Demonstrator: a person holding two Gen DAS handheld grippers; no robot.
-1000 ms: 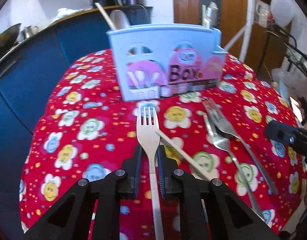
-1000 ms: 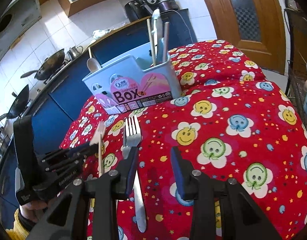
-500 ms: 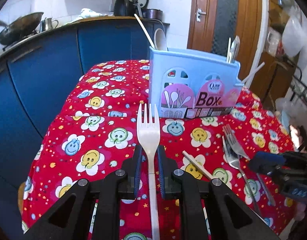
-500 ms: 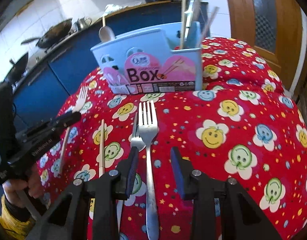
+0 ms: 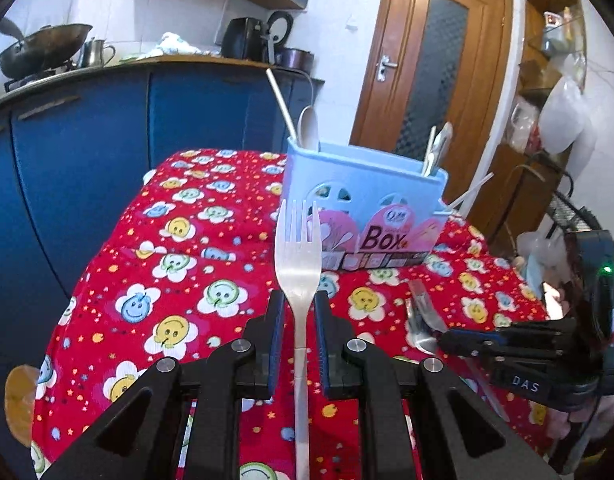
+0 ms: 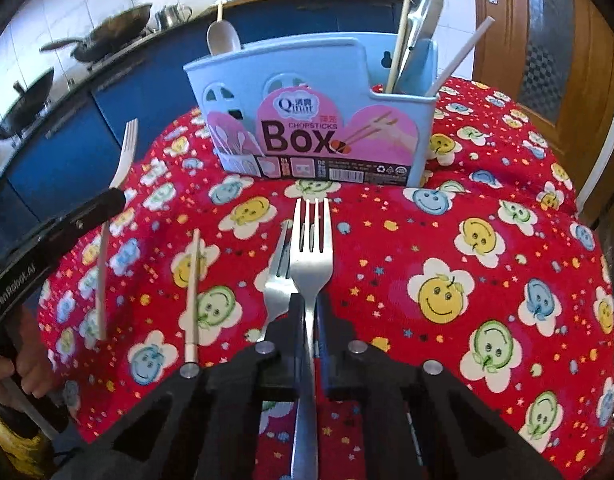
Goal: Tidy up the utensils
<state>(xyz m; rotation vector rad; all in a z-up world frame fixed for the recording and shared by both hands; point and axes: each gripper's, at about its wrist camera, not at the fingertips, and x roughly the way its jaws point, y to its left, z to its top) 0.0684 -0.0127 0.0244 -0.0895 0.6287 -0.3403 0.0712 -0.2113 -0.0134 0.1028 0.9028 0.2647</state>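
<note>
Left gripper [image 5: 298,312] clamped the white fork [image 5: 297,264], tines toward the blue box [image 5: 363,216], off the cloth. Right gripper [image 6: 310,312] had just closed on the steel fork [image 6: 311,256] — tines boxward. Only the right view showed a second fork [image 6: 277,280] and chopstick [image 6: 193,296] beside it on the red tablecloth [image 6: 487,264].

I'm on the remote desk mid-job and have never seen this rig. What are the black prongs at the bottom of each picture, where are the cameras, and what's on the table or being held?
The prongs are hand-held two-finger grippers; a person carries one in each hand, a fisheye camera on each looking along the fingers. In the left view, the left gripper is shut on a white fork, lifted. In the right view, the right gripper has just closed on a steel fork. A second steel fork and a chopstick lie on the red smiley tablecloth. Behind stands the blue chopsticks box, already holding utensils.
</note>
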